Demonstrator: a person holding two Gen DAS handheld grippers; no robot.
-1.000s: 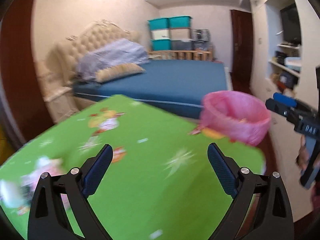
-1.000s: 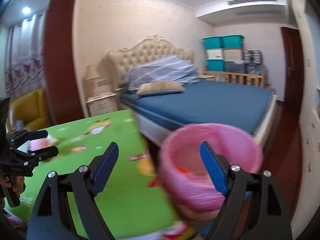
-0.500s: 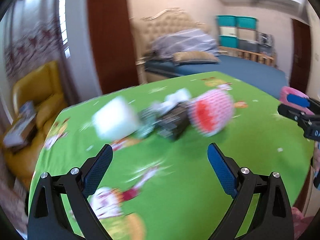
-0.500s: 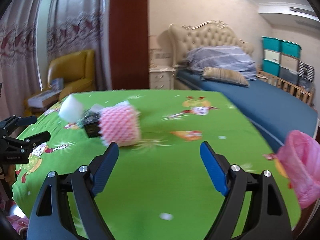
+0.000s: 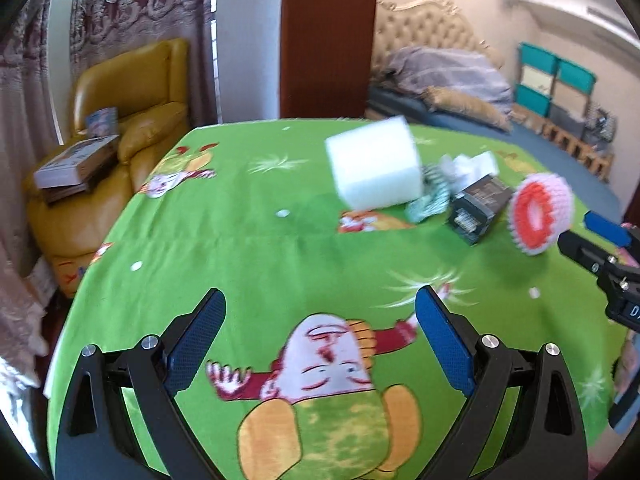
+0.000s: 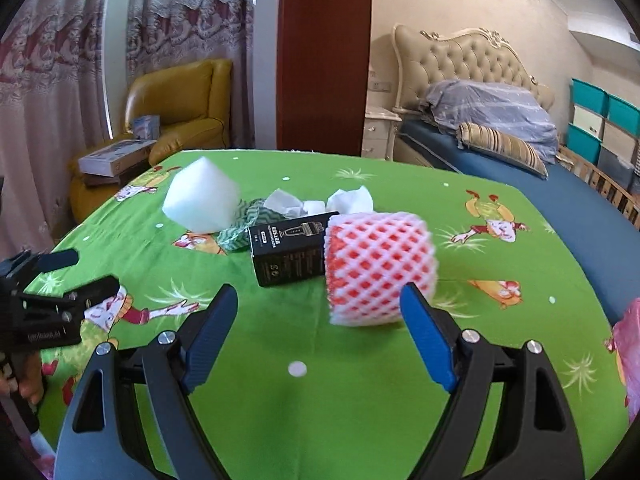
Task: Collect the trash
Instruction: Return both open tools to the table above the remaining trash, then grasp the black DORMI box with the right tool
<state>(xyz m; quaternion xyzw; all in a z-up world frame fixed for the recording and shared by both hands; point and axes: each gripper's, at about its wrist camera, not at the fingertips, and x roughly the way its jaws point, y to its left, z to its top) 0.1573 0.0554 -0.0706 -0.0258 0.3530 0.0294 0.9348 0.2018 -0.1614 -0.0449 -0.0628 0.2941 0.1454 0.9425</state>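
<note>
Surface: table under green cartoon-print cloth (image 6: 320, 380); bedroom, bed (image 6: 580, 184) behind it, yellow armchair (image 6: 180, 108) at far left corner.
Trash, clustered mid-table: white foam block (image 6: 200, 200) left of black box (image 6: 288, 248); green patterned rag (image 6: 236, 228) and crumpled white paper (image 6: 348, 200) behind box.
Pink-red foam net sleeve (image 6: 376, 268) touching box's right end, on its side, long axis crosswise.
Pink bin bag (image 6: 628, 356) at right table edge.
Left gripper (image 5: 320, 344): released, empty.
Right gripper (image 6: 316, 336): released, empty, sleeve just ahead.
</note>
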